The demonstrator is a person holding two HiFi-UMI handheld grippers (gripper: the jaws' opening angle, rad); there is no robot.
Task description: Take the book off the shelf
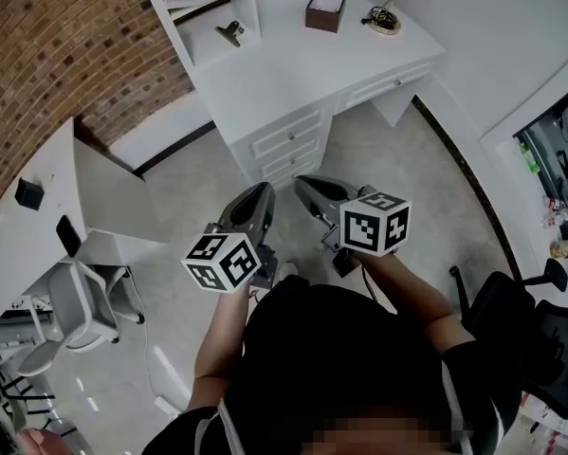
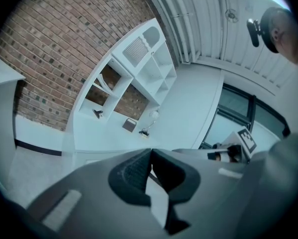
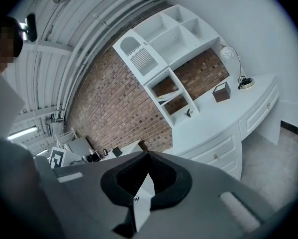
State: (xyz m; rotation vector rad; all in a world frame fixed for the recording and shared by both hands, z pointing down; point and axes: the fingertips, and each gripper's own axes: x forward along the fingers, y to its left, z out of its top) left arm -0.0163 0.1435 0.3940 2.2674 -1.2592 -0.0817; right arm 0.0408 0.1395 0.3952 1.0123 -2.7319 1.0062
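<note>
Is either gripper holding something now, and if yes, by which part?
Nothing is held: the left gripper and the right gripper are both shut and empty.

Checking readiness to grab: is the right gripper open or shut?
Shut: the right gripper shows its jaws meeting at the tips, nothing between them.

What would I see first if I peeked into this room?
Two grippers with black-and-white patterned cubes, the left gripper and right gripper, poke out in front of the person, fingers shut and empty. Ahead stands a white desk with drawers and a small brown box on top. A red brick wall runs behind it on the left.
</note>
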